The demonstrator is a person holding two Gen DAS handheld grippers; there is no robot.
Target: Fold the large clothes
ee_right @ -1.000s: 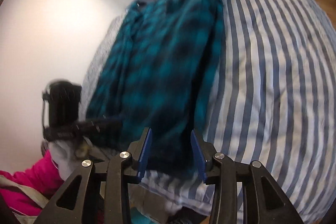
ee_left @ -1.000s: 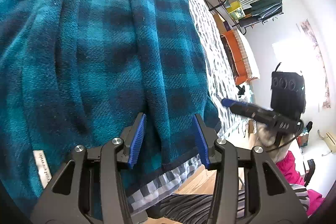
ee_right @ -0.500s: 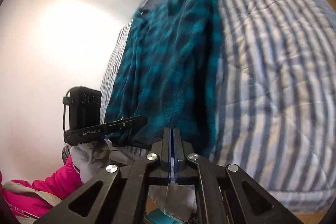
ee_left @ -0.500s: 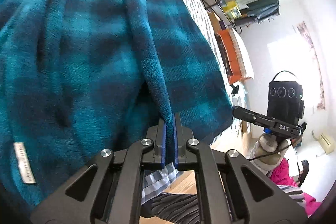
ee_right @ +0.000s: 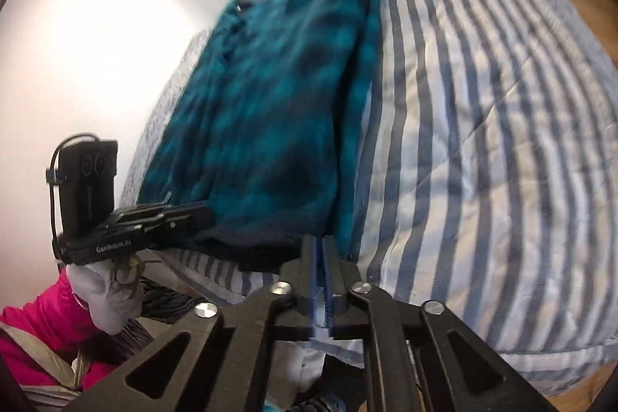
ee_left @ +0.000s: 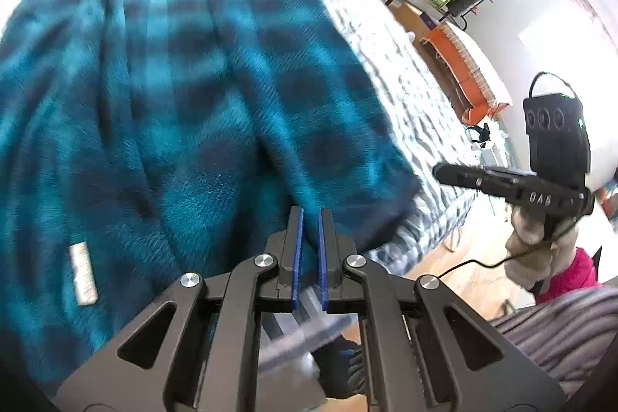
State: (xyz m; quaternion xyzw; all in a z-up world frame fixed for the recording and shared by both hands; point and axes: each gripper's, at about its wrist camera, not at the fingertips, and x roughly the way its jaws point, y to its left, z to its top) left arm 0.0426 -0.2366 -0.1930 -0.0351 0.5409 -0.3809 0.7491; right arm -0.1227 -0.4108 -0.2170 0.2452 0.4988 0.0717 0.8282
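The garment, a teal and dark plaid fleece, lies spread along the bed, which carries a blue-and-white striped cover. The near hem of the garment reaches the bed's near edge.

Left tongs: the blue pads stand close together with a fold of the hem pinched between them; this pair has hold of the fleece. A white label shows on the cloth to the left of the pads.

Right tongs: the jaws are opening, with a narrow gap between the pads. They sit at the garment's dark hem corner; the picture is blurred, and whether cloth lies in the gap cannot be told.

In the right wrist view, the left tongs point at the hem from the left, carried by a gloved hand with a pink sleeve below it.
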